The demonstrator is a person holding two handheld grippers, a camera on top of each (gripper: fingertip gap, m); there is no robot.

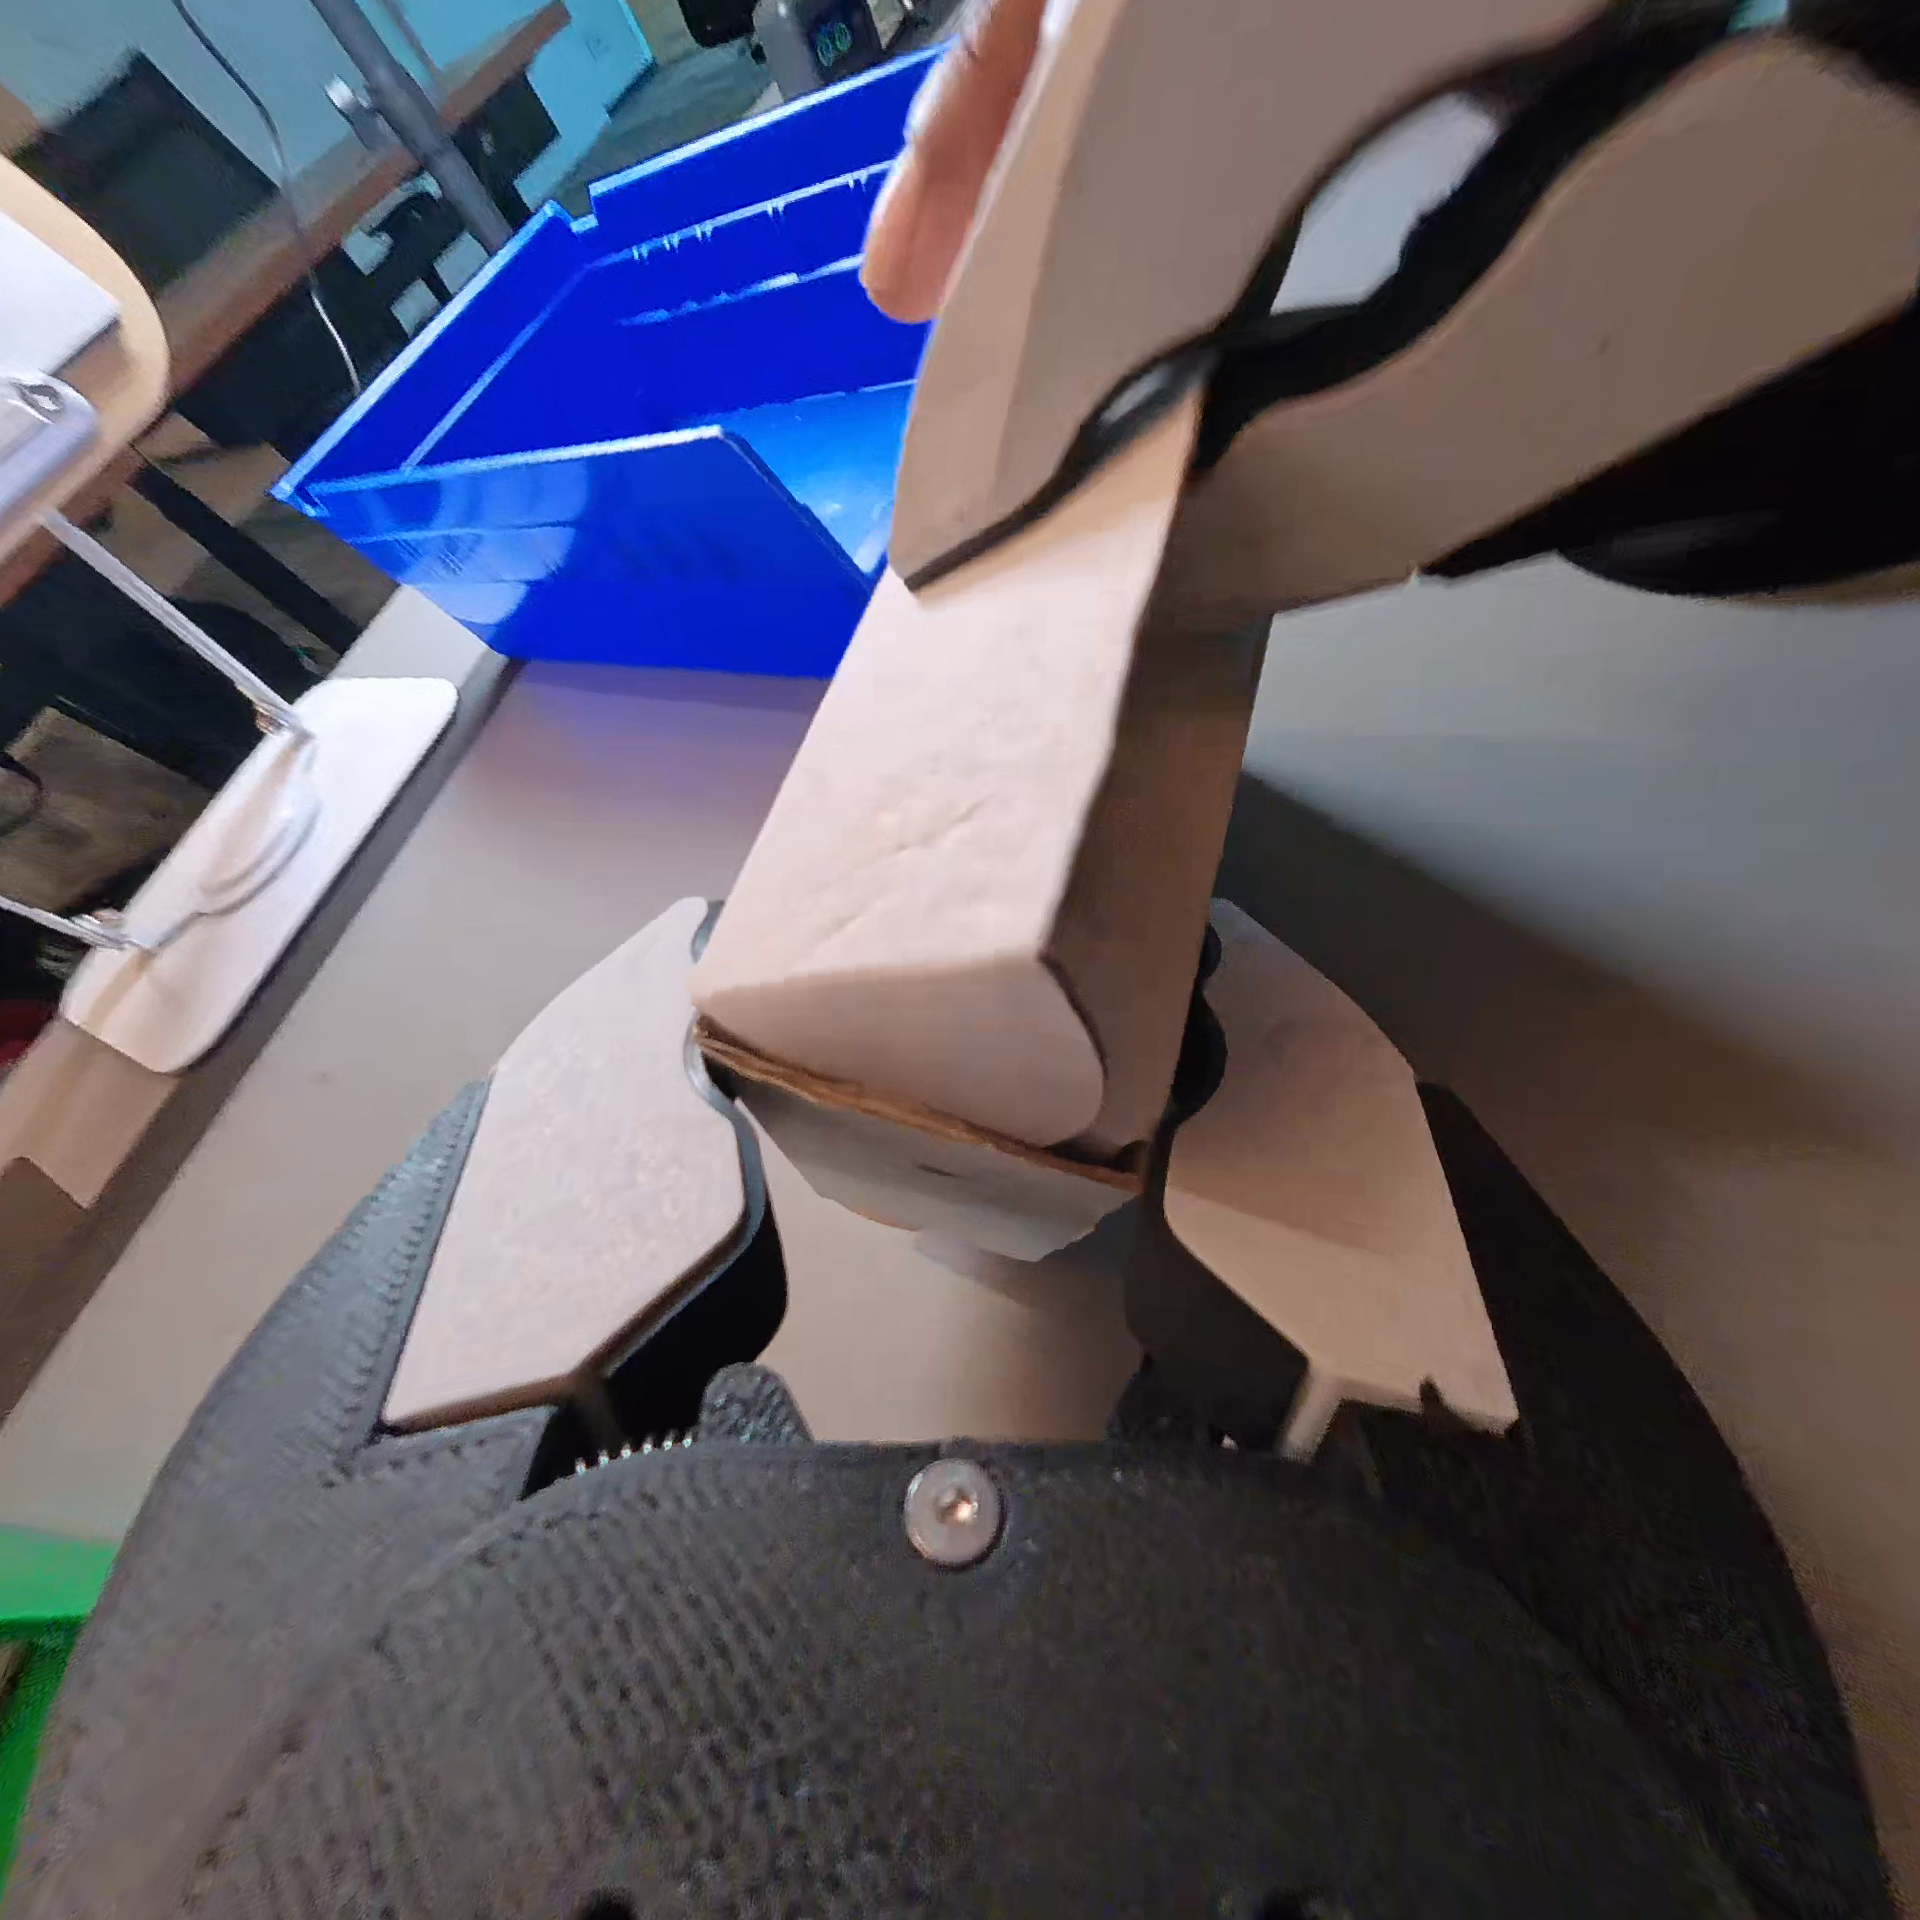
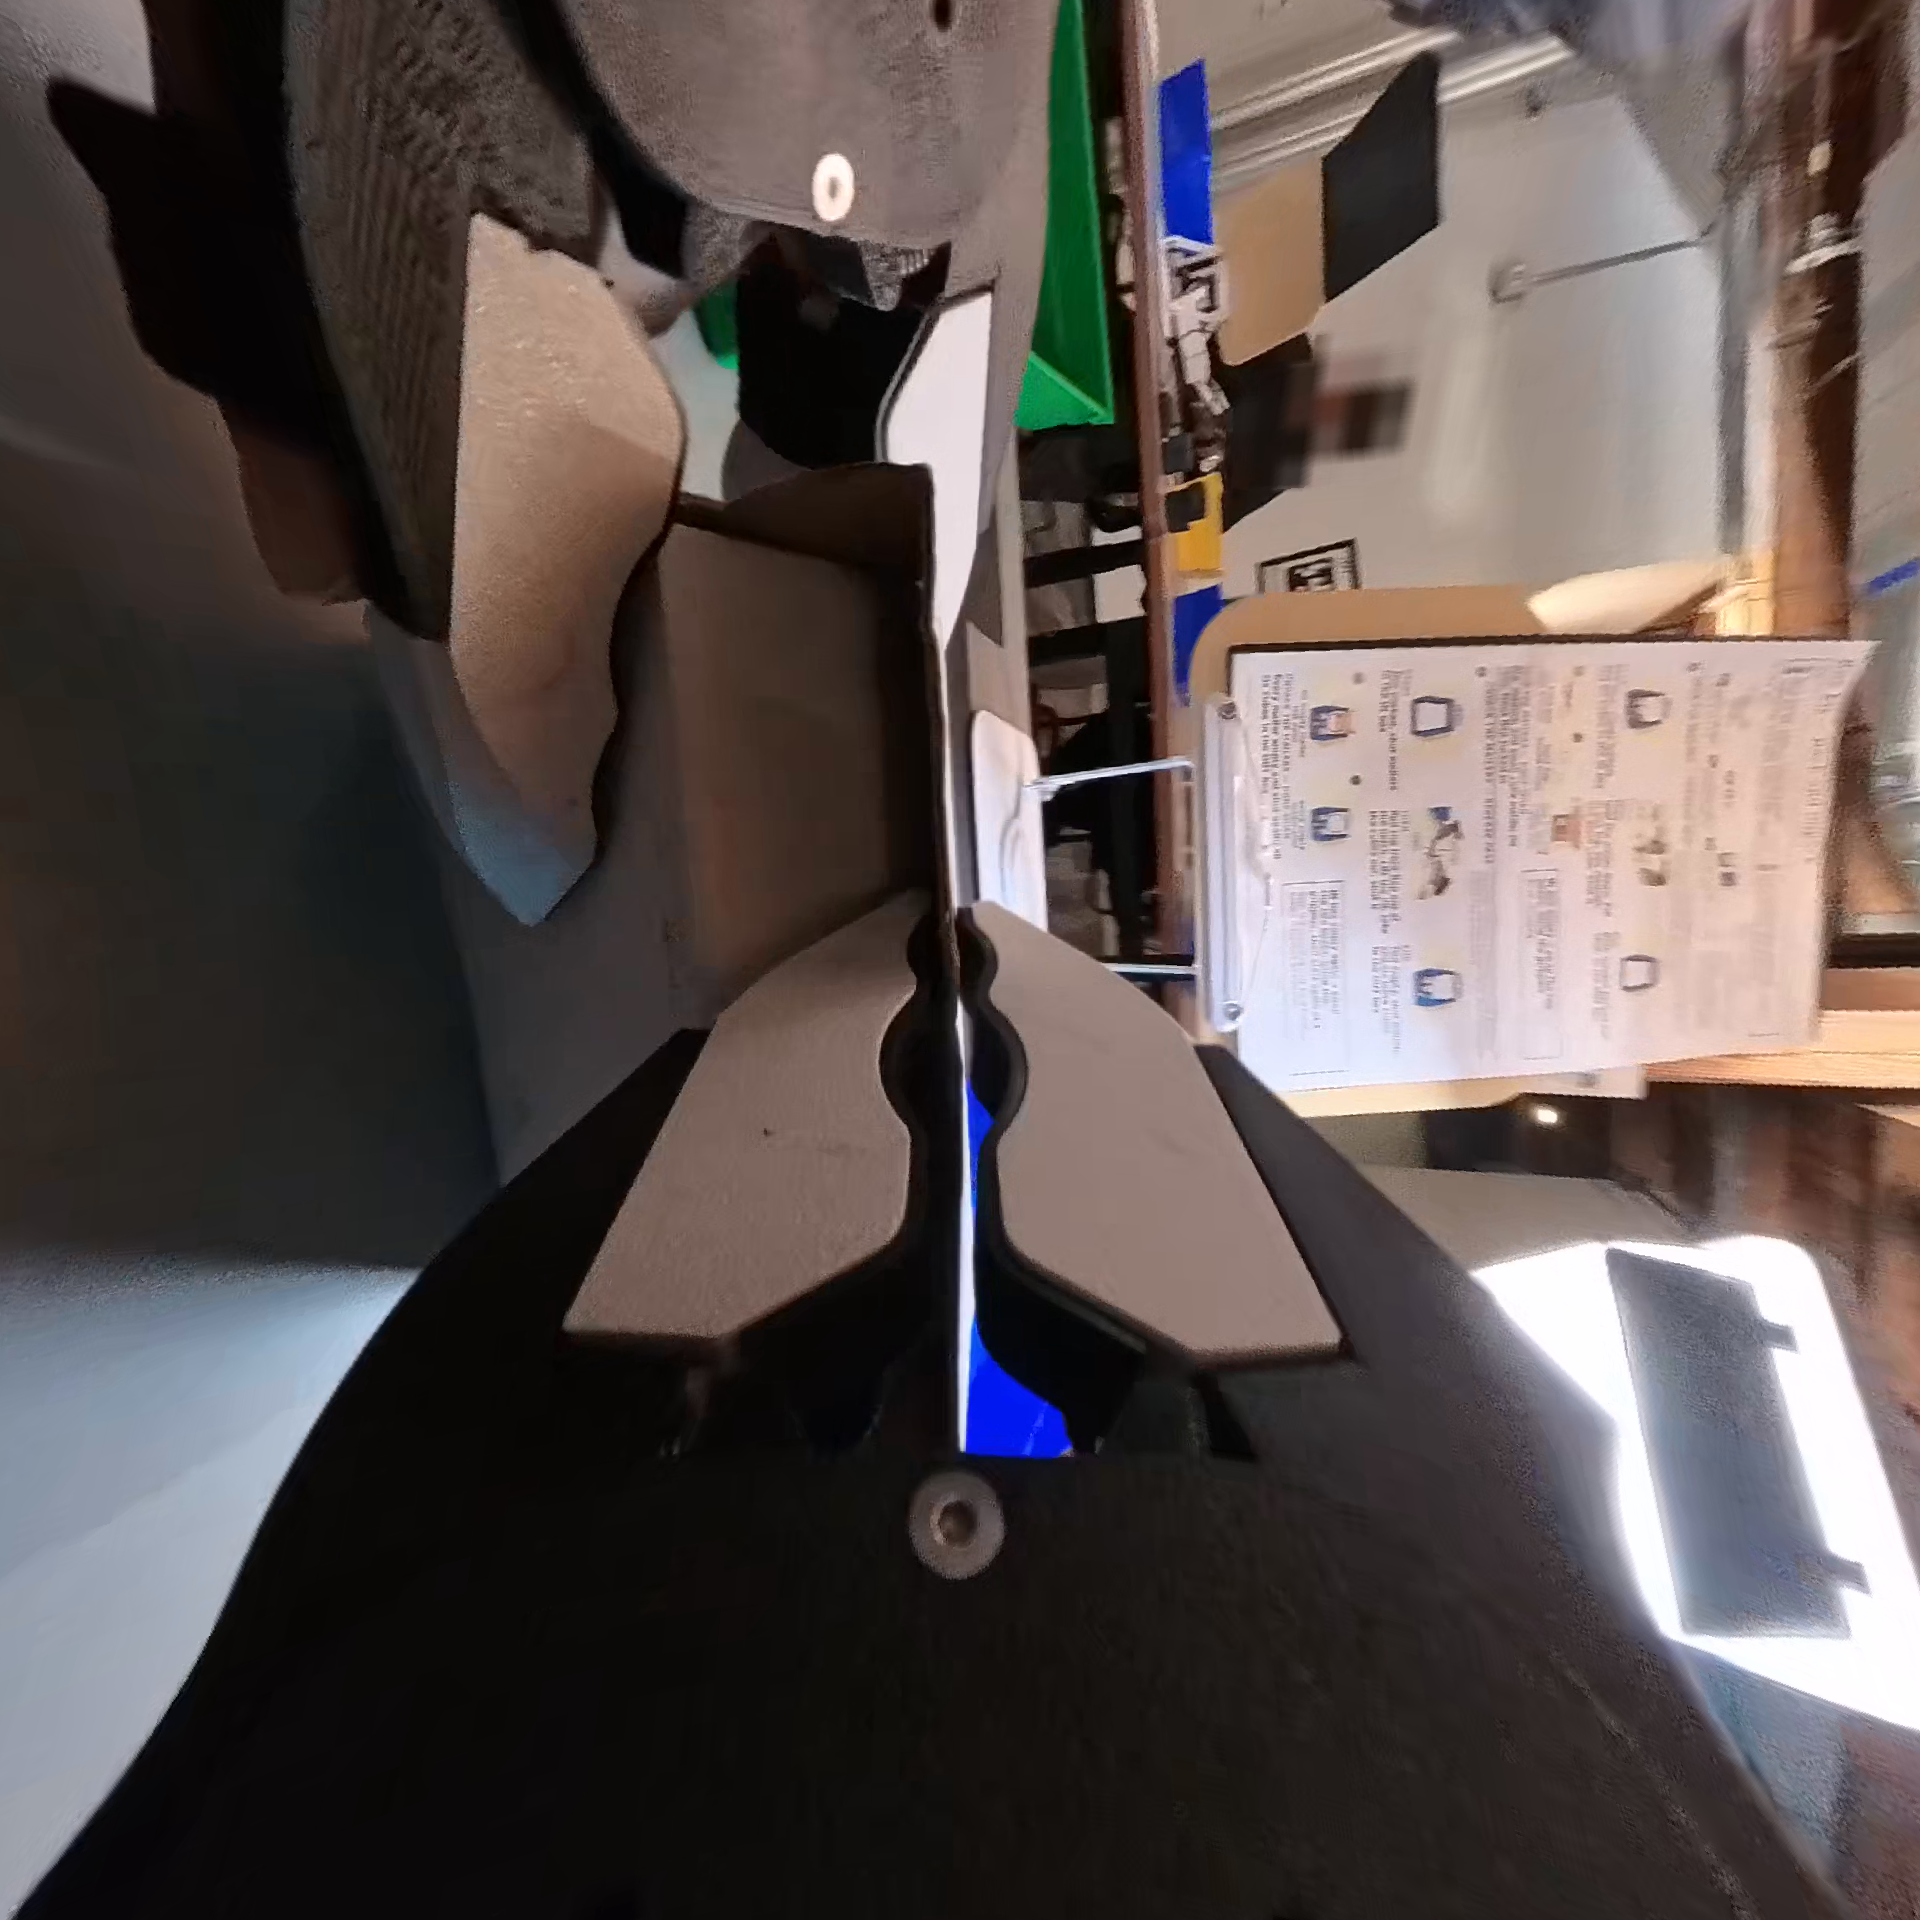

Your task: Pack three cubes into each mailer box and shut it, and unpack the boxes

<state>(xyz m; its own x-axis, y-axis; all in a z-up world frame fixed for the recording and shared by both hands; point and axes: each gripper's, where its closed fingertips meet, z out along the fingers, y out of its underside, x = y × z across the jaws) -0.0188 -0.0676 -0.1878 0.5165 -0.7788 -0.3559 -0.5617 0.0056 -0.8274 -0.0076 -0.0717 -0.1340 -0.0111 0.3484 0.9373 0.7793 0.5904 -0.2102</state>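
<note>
A brown cardboard mailer box (image 1: 966,790) is held up off the grey table (image 1: 1558,831), tilted, between both grippers. My left gripper (image 1: 956,997) is shut on its near lower end. My right gripper (image 1: 1195,384) is shut on its far upper end, beside a person's fingers (image 1: 914,208). In the right wrist view my right gripper (image 2: 956,956) pinches a thin cardboard wall of the box (image 2: 790,727), whose open inside faces left. A pad (image 2: 540,623) of the left gripper presses the box's far side there. No cubes are in view.
A blue plastic bin (image 1: 623,520) stands on the table beyond the box. A clear sheet stand on a white base (image 1: 260,810) is at the left and holds a printed sheet (image 2: 1507,852). A green bin (image 2: 1070,260) sits behind my left gripper. The tips of one gripper are about 6 centimetres away from the tips of the other.
</note>
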